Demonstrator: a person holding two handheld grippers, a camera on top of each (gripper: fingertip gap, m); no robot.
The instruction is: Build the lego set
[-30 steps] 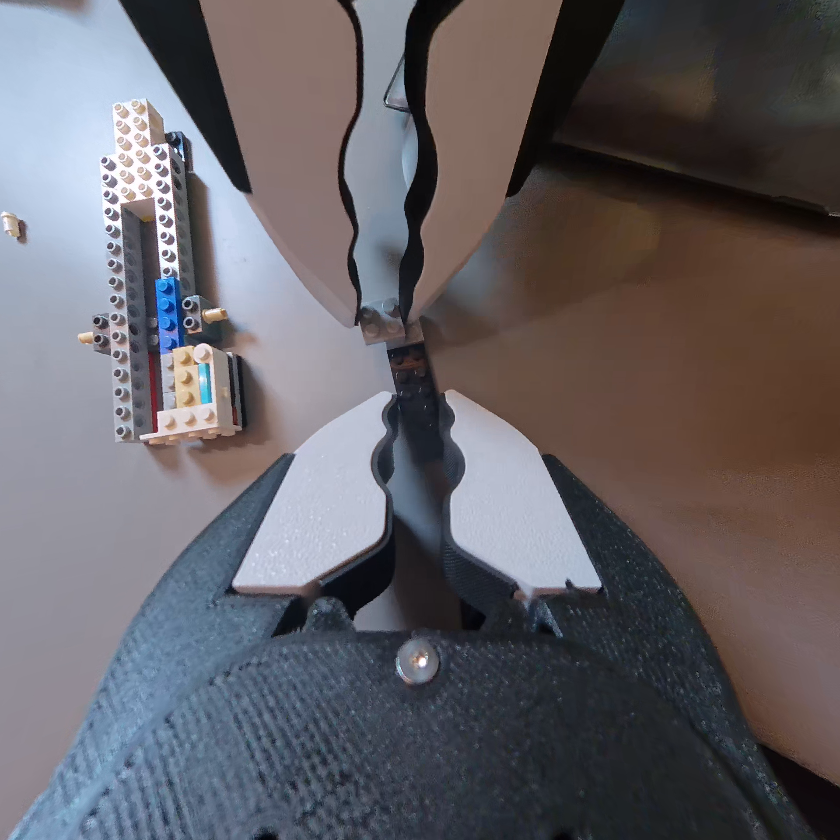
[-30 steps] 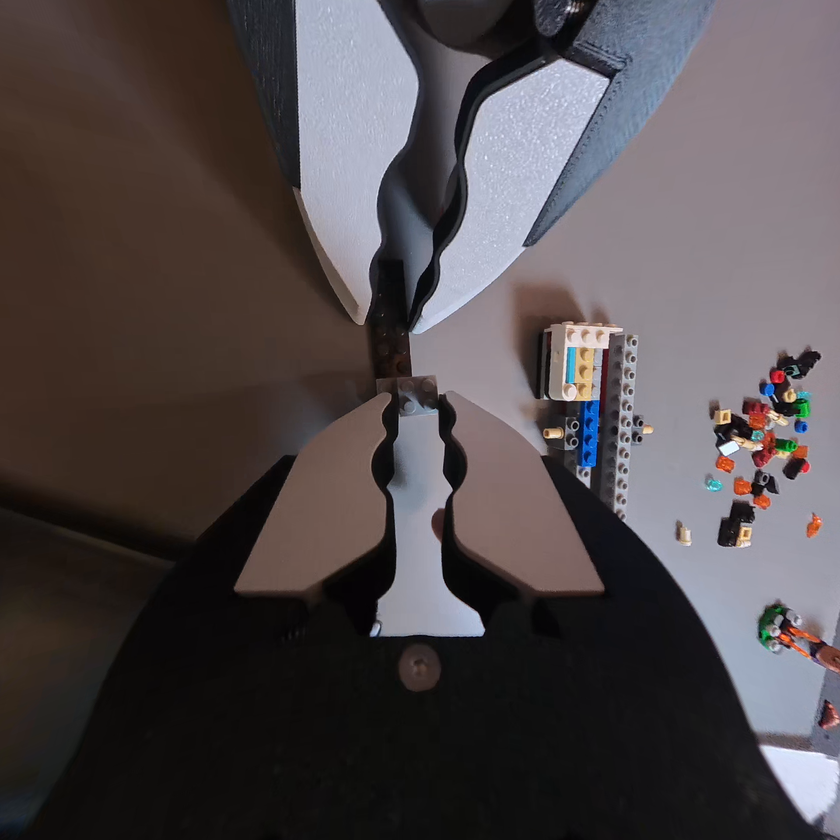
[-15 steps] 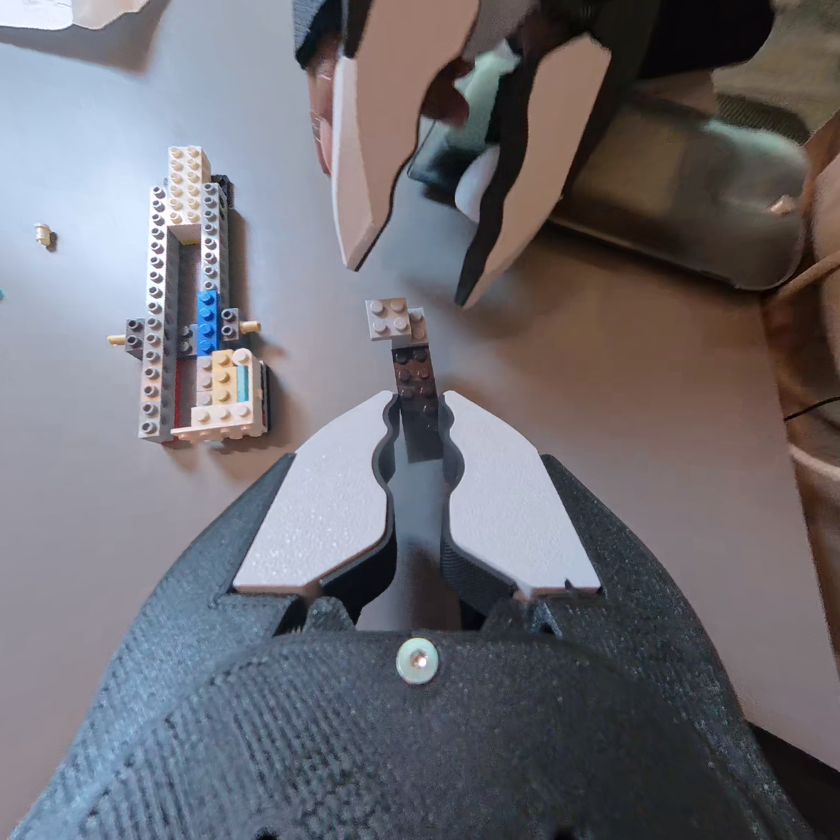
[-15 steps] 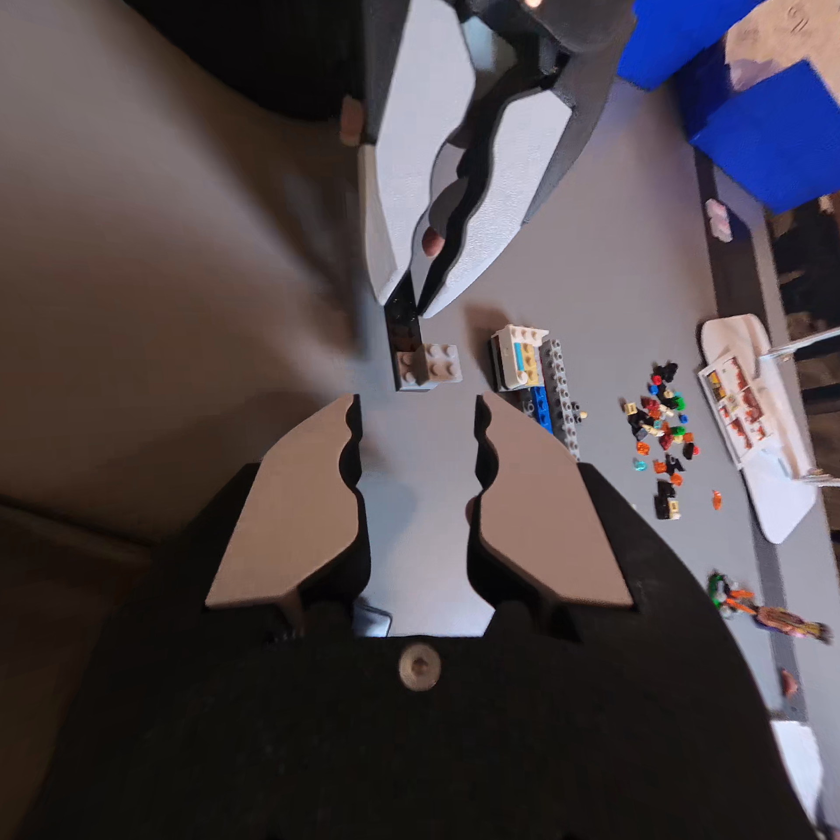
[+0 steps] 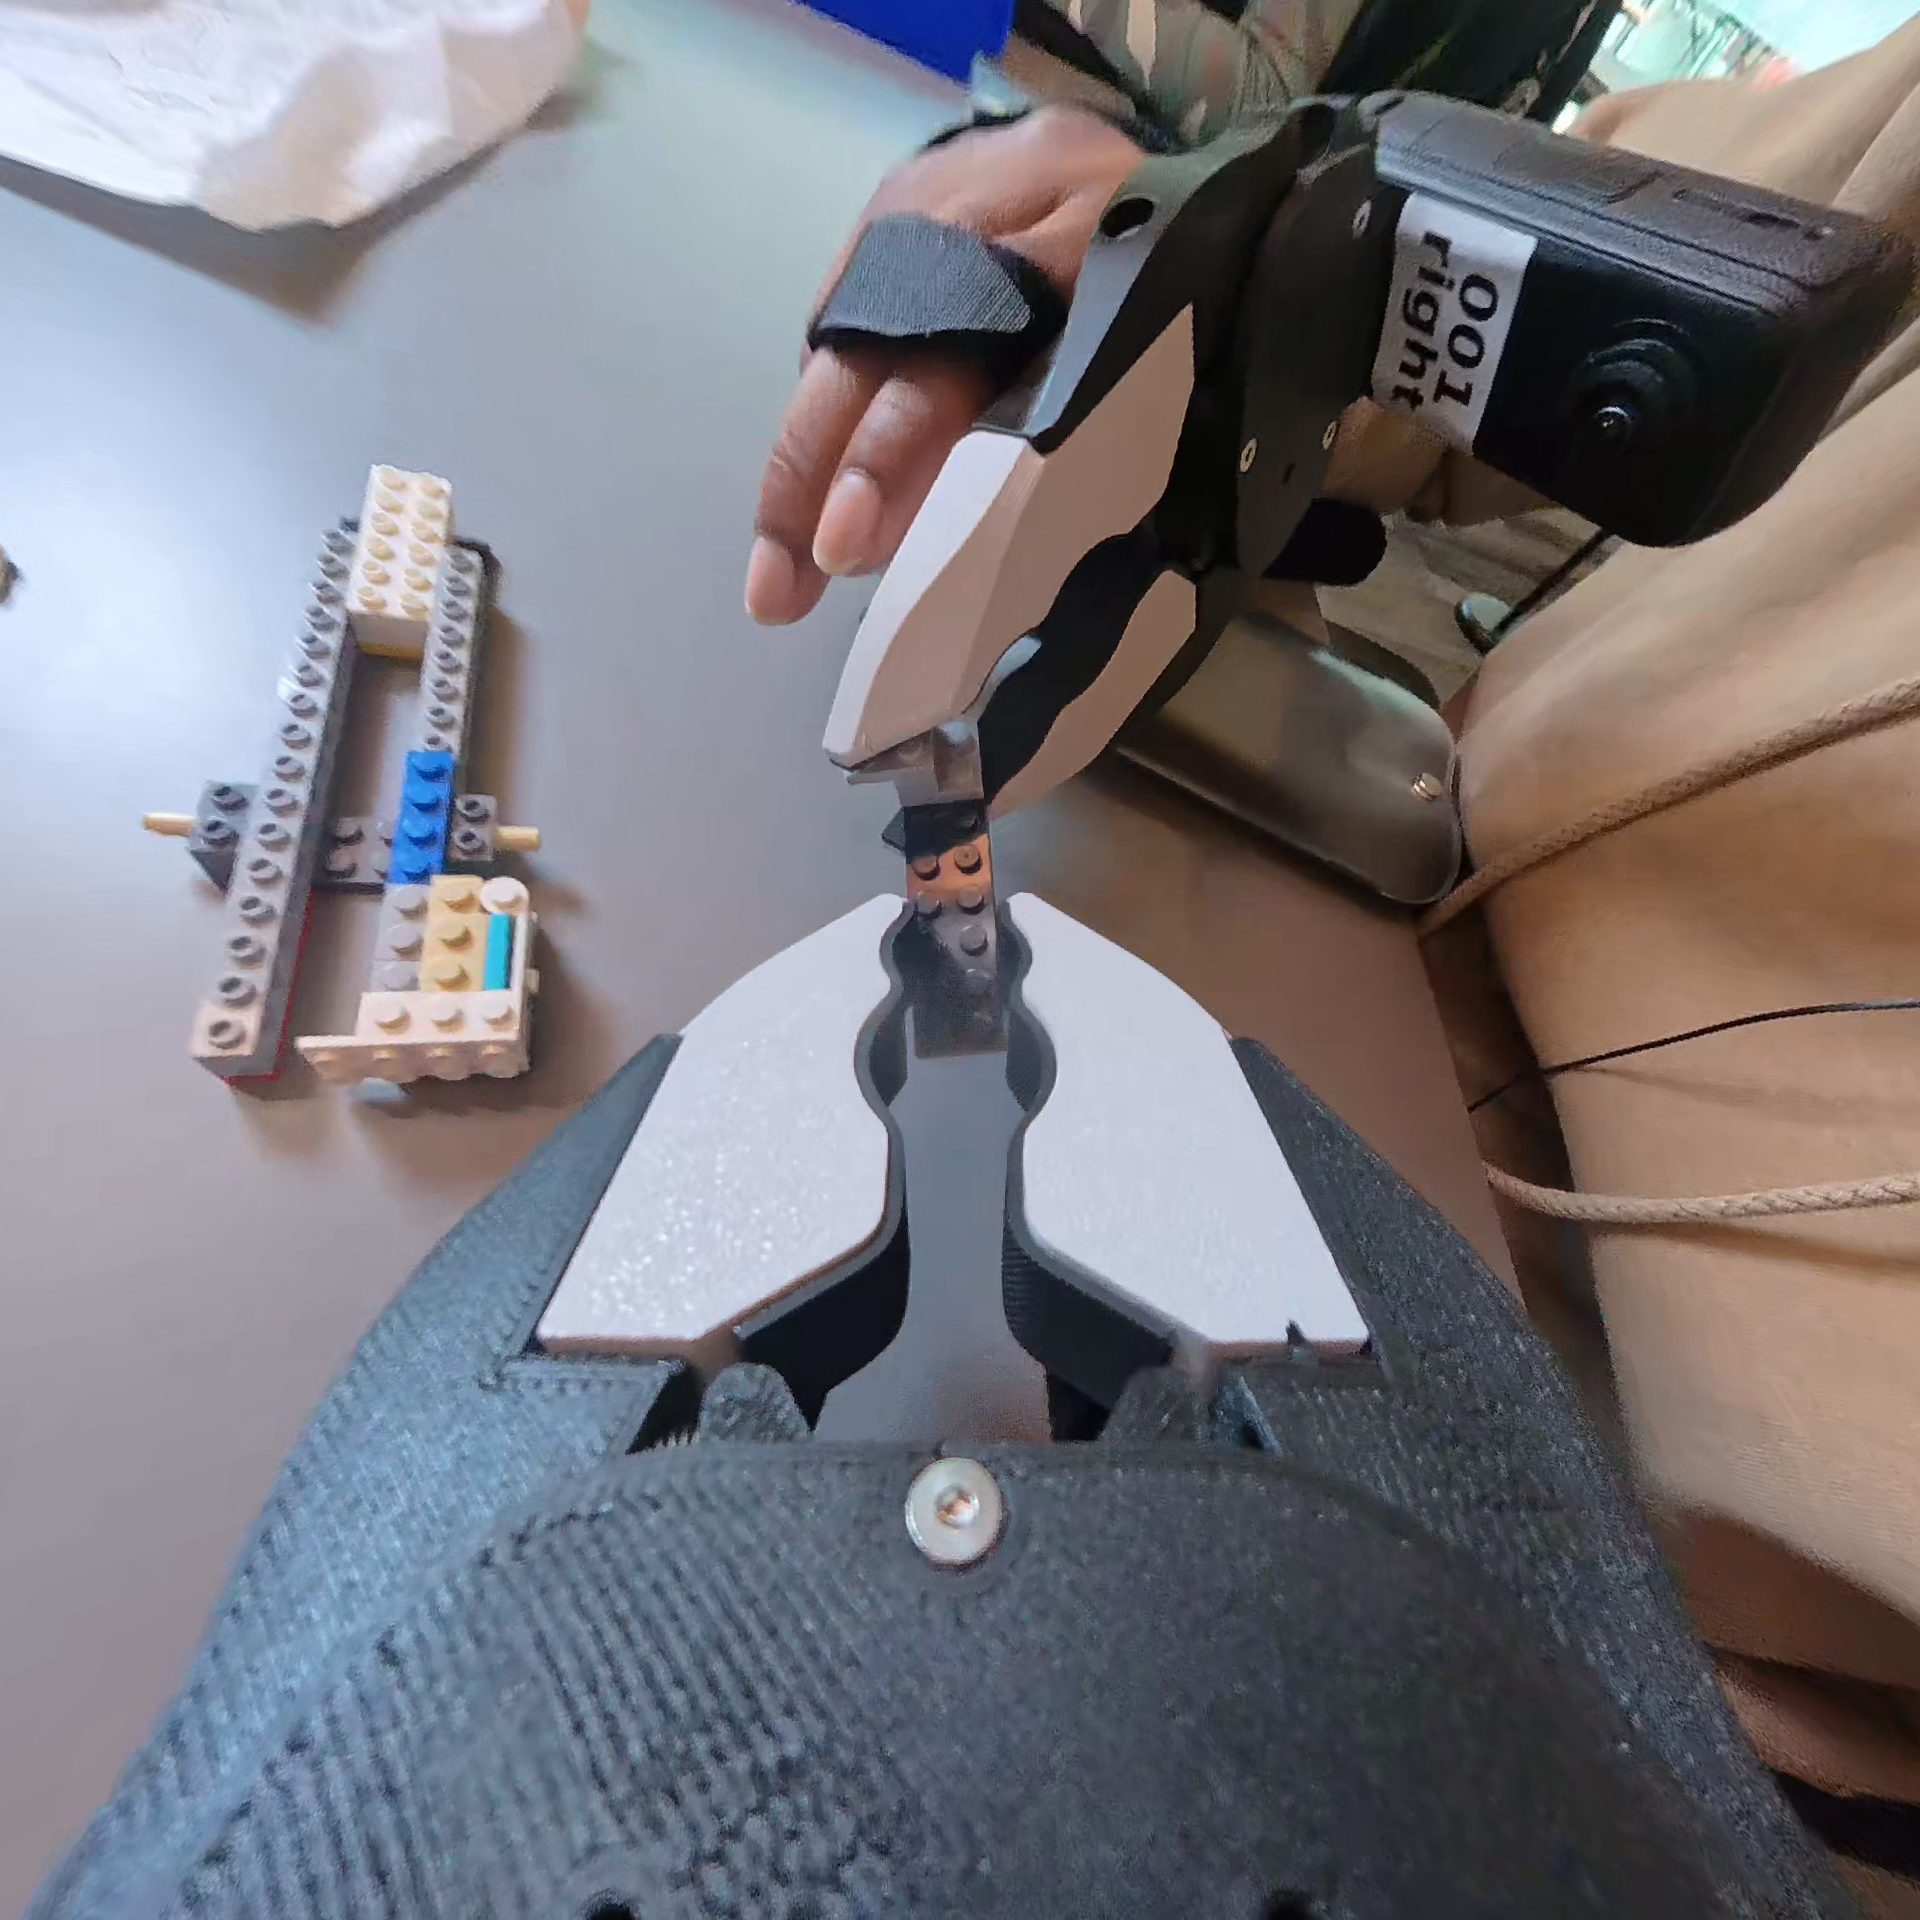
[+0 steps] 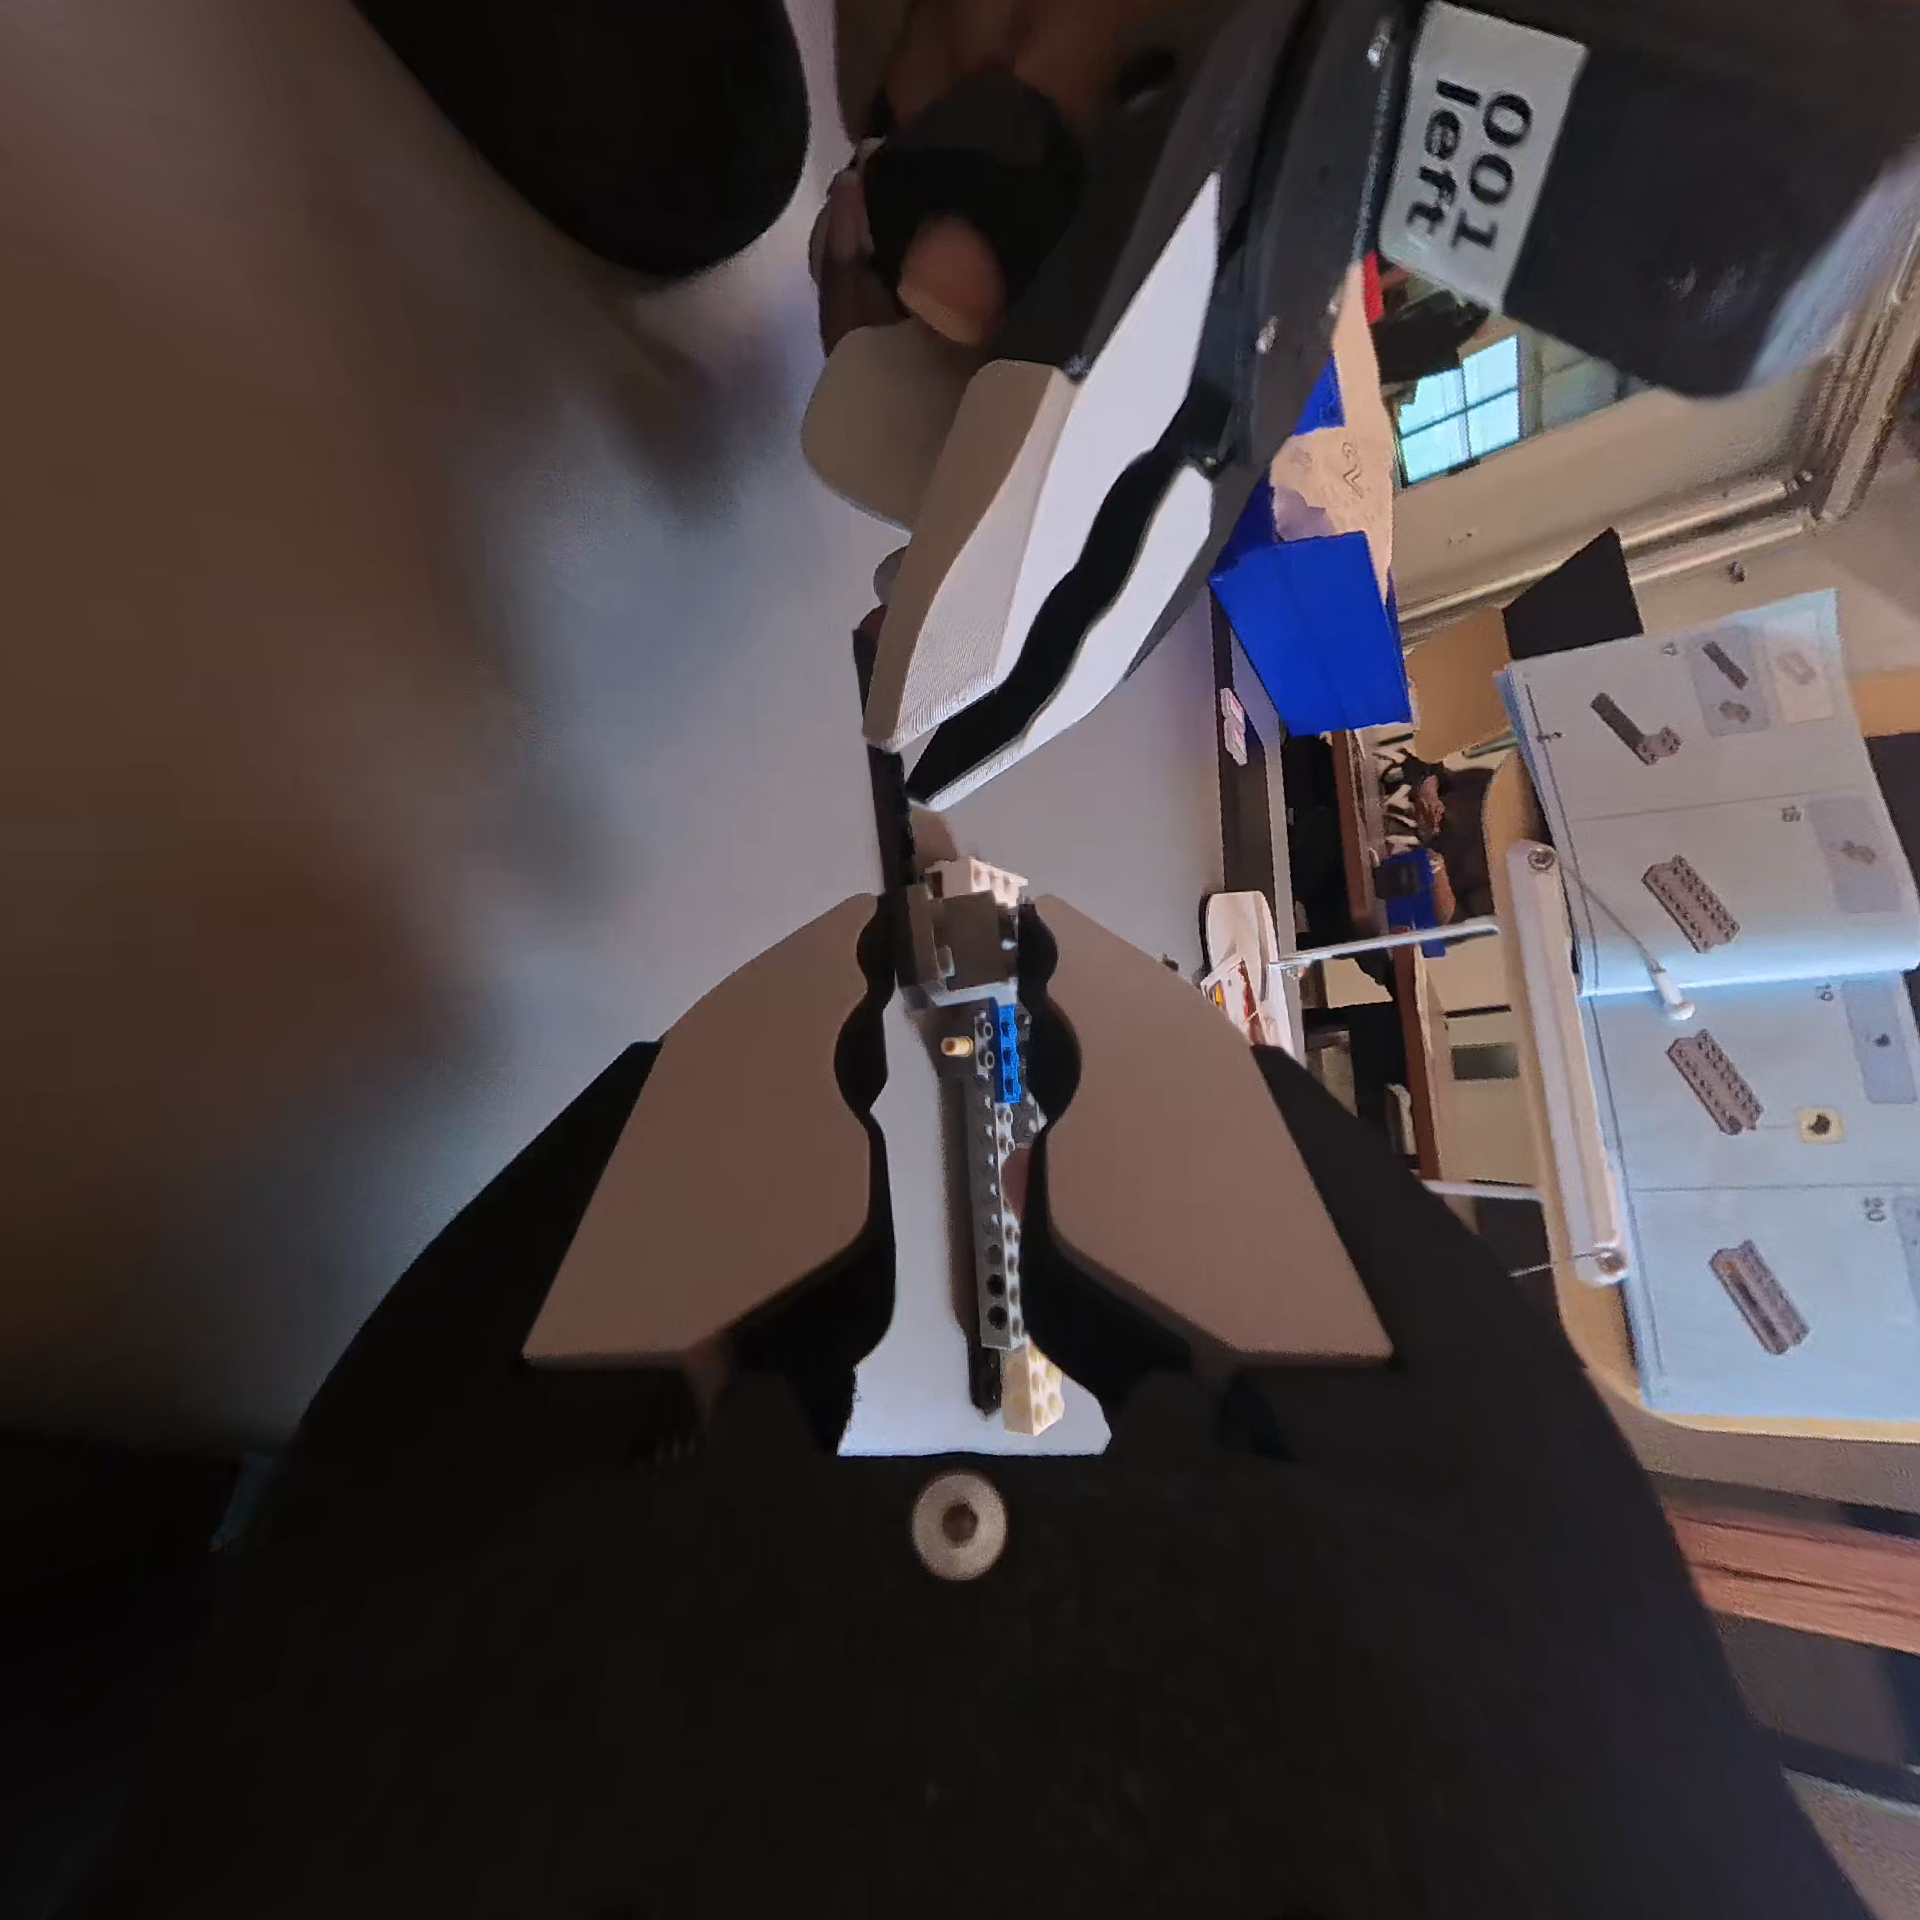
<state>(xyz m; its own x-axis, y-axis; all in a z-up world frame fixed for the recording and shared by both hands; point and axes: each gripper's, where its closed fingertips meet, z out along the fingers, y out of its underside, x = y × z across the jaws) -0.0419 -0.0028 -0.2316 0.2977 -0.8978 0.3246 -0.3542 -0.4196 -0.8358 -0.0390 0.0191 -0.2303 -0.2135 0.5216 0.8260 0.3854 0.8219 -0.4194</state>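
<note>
My left gripper (image 5: pixel 954 920) is shut on a black plate (image 5: pixel 951 935) that points forward, held above the table. A small grey brick (image 5: pixel 940 774) sits on the plate's far end. My right gripper (image 5: pixel 914 758) comes down from above and is shut on that grey brick. In the right wrist view the right gripper (image 6: pixel 956 920) holds the grey brick (image 6: pixel 951 940), and the left gripper (image 6: pixel 904 774) holds the black plate (image 6: pixel 890 821) edge-on. The long grey-and-tan lego build (image 5: pixel 353 790) lies on the table to the left, also showing behind the fingers in the right wrist view (image 6: pixel 987 1164).
A person's hand (image 5: pixel 883 416) holds the right gripper. An open instruction booklet (image 6: pixel 1714 987) and a blue box (image 6: pixel 1309 634) are beyond the table. White paper (image 5: pixel 260 94) lies at the far left. A metal object (image 5: pixel 1299 748) and beige clothing (image 5: pixel 1714 935) are on the right.
The right gripper let go of the grey brick and opened, then came back turned on its side and shut on the brick again. Both grippers have tilted and risen from the table.
</note>
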